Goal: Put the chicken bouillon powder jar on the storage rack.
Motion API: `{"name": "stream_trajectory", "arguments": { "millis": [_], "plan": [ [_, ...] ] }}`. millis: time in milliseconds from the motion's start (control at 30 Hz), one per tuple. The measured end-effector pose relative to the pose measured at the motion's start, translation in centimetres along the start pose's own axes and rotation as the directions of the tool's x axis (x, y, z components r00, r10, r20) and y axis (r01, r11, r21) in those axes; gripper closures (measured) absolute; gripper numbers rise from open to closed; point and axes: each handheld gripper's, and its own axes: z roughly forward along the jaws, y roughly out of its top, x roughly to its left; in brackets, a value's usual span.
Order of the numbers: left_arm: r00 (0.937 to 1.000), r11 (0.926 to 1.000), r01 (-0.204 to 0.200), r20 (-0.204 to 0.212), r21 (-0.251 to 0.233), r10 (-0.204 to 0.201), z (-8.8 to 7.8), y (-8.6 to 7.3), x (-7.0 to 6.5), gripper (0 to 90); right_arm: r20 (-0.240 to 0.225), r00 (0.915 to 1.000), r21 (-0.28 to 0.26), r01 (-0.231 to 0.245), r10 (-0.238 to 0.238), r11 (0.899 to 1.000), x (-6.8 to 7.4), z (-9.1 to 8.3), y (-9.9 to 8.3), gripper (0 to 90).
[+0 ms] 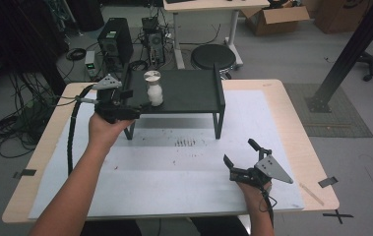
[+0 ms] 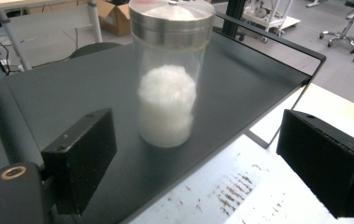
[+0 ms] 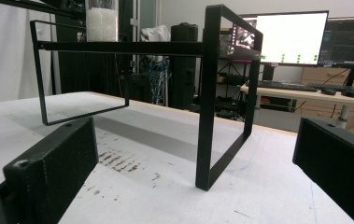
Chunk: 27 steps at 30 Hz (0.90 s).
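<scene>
Left gripper [image 2: 198, 163]: jaws spread wide, nothing between them, aimed at the jar [image 2: 169, 74] from just short of the shelf's near edge. Right gripper [image 1: 245, 160]: likewise open and empty, held low over the white mat [image 1: 253, 118] at the near right of the table, well apart from the work. The jar is a clear cylinder with a brushed metal lid [image 1: 151, 75], partly filled with white fluffy material, standing upright on the black raised shelf [image 1: 189, 91] toward its left end. In the left gripper view the jar sits ahead of the pads and roughly centred between them, not yet inside the gap. Judgement: the step in hand is the approach to grasp the jar with the left gripper. To do it well, advance level along the shelf top until the clear wall lies fully between the pads, below the lid, then close squarely on the body. The wall looks smooth and may slip under a light or off-centre pinch; a tall, narrow jar may also tip if one pad touches first. Keep the lower jaw housing clear of the shelf's front edge. The shelf's raised side rail [image 1: 218, 86] stands at the far right end and should not interfere. Brown marks [image 1: 185, 142] on the mat lie in front of the shelf.
</scene>
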Motion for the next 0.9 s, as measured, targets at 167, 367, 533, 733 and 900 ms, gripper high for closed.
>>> {"name": "stream_trajectory", "arguments": {
  "millis": [167, 367, 533, 733, 900],
  "plan": [
    [0.9999, 0.9999, 0.011, 0.011, -0.009, -0.011, -1.0, -0.8, -0.2, 11.1, -0.001, 1.0000, -0.001, -0.001, 0.001, 1.000, 0.0, 0.0, 0.0, 0.0],
    [0.9997, 0.9993, 0.021, 0.014, -0.033, -0.020, -2.3, -1.7, -0.3, 9.4, -0.003, 1.0000, 0.001, 0.002, -0.002, 1.000, 0.0, 0.0, 0.0, 0.0],
    [0.9997, 0.9988, 0.023, 0.013, -0.044, -0.023, -3.2, -2.7, -0.3, 8.0, -0.003, 1.0000, 0.000, -0.002, 0.002, 1.000, 0.0, 0.0, 0.0, 0.0],
    [0.9995, 0.9976, 0.031, 0.005, -0.062, -0.031, -3.9, -4.2, -0.1, 5.3, -0.004, 1.0000, -0.002, 0.002, -0.002, 1.000, 0.0, 0.0, 0.0, 0.0],
    [0.9991, 0.9957, 0.033, 0.028, -0.086, -0.031, -4.4, -5.4, 0.0, 3.9, -0.005, 1.0000, -0.001, 0.002, -0.002, 1.000, 0.0, 0.0, 0.0, 0.0]
  ]
}}
